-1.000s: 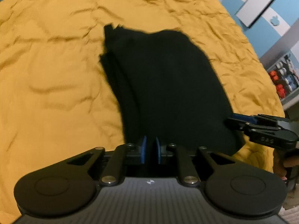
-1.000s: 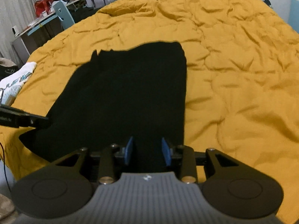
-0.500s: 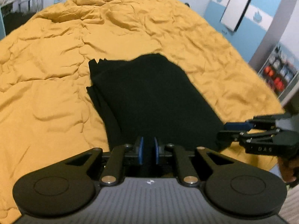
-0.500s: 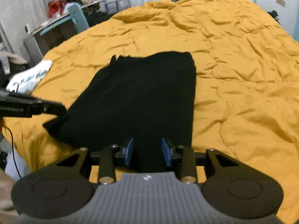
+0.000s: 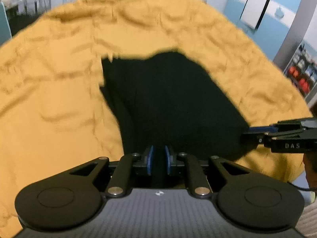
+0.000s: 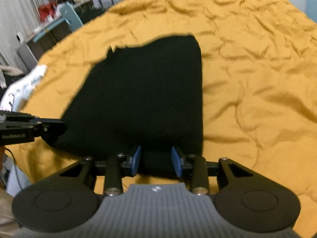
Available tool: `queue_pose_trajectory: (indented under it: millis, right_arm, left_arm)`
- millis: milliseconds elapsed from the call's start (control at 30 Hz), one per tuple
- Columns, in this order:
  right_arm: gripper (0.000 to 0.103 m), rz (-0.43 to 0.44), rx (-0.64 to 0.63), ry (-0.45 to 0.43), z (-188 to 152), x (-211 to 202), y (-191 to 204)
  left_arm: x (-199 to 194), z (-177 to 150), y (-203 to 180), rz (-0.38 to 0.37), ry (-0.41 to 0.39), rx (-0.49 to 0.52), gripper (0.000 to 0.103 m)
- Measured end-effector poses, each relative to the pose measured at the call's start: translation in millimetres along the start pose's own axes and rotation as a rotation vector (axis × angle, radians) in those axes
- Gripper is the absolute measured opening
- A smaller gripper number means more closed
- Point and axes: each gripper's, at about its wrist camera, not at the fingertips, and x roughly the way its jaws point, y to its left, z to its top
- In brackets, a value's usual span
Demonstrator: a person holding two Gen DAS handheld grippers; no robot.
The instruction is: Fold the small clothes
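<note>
One black garment (image 6: 142, 99) on one yellow quilt (image 6: 247, 79), its near edge clenched by two hand-held grippers, left hand-held gripper (image 5: 158, 159) and right hand-held gripper (image 6: 156, 160).

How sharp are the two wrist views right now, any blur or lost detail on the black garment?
Left wrist view: motion-smeared, the yellow bedspread creases streaked. Right wrist view: sharper, softly blurred at edges. In both, the black garment reads as a flat dark patch, folds barely visible; fisheye bends the bed outline.

Black garment (image 6: 142, 91) – plain – on mustard-yellow quilt (image 6: 257, 79)
</note>
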Motion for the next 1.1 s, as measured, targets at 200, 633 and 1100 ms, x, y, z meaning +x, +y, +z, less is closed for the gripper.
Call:
queue_pose_trajectory:
  millis: [200, 633, 1100]
  right_arm:
    - [0.05, -0.031, -0.05, -0.179, 21, -49, 18]
    - [0.082, -0.076, -0.045, -0.47, 0, -116, 49]
    - [0.082, -0.217, 0.037, -0.35, -53, -115, 63]
  left_arm:
    - [-39, 20, -12, 0.089, -0.21, -0.023, 0.057]
    - [-90, 15, -53, 0.247, -0.517, -0.025, 0.1]
    - [-79, -21, -69, 0.309, -0.359, -0.046, 0.103]
